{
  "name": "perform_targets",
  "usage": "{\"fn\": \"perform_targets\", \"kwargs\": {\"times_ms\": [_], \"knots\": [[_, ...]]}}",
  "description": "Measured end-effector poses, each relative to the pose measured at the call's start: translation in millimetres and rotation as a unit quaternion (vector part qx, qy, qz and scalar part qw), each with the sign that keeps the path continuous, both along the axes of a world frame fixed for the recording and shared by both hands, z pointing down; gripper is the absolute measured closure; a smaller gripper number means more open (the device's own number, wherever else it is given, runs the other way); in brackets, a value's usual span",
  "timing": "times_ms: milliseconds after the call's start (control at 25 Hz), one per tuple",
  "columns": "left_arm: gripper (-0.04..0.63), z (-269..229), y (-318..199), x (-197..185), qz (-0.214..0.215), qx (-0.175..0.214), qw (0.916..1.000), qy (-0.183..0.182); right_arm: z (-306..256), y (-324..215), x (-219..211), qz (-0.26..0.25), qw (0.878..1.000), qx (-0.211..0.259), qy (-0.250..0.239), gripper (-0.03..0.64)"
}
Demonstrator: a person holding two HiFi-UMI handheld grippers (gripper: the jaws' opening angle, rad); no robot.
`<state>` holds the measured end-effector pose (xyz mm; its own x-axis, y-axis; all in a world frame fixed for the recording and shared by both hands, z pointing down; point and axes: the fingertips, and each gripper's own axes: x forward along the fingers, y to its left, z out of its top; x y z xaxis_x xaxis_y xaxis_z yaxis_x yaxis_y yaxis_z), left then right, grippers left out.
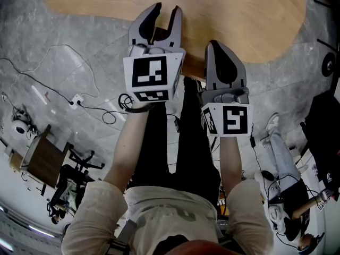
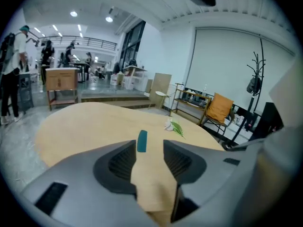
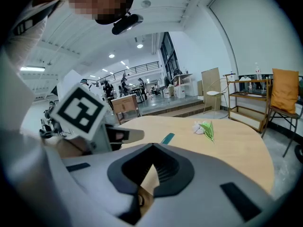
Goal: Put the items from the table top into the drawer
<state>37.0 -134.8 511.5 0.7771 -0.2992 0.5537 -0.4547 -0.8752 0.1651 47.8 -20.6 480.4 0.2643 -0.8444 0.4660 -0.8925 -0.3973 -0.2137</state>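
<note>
The left gripper [image 2: 149, 148] has its jaws apart with nothing between them. The right gripper [image 3: 152, 146] has its jaws together, also empty. Beyond them, at mid-bench [image 2: 80, 122], lies a teal bar [image 2: 142, 141], with a white-and-green sprig [image 2: 174, 126] further off to the right. The bar looks thin, stiff, light and probably slick, so pinch it across its narrow width at the middle. The sprig seems soft and fragile, so take it gently by its white base.

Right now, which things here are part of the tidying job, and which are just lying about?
Job: teal oblong item, white-and-green item, both on the wooden table; left gripper, right gripper.
Just about: orange-cushioned chair, coat stand, floor power strip.
</note>
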Motion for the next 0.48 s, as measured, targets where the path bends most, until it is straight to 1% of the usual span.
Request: {"fn": "perform_targets", "kwargs": {"times_ms": [40,80,160,240,320,400,480], "knots": [[0.405,6.1,-6.4,17.1,0.017,-0.004,0.9998,-0.003,1.4,1.9,3.6,0.002,1.000,0.000,0.000,0.612],[0.374,11.8,-13.1,33.5,0.030,-0.007,0.9995,-0.005,3.1,4.3,6.0,0.004,1.000,0.000,-0.001,0.612],[0.334,28.2,-24.4,61.0,0.048,-0.019,0.9986,-0.013,7.4,8.6,8.3,0.010,1.000,0.000,-0.004,0.612],[0.279,56.1,-34.6,84.4,0.062,-0.035,0.9966,-0.042,12.6,10.1,11.2,0.014,1.000,-0.002,-0.005,0.612],[0.265,84.8,-46.5,102.6,0.069,-0.031,0.9932,-0.088,17.9,10.5,14.4,0.017,1.000,-0.007,-0.007,0.612],[0.265,107.7,-55.8,109.2,0.070,-0.017,0.9881,-0.136,23.1,11.9,13.9,0.020,1.000,-0.010,-0.011,0.612],[0.265,122.4,-61.6,109.8,0.072,-0.008,0.9837,-0.165,27.6,13.5,12.5,0.023,1.000,-0.011,-0.012,0.612]]}}
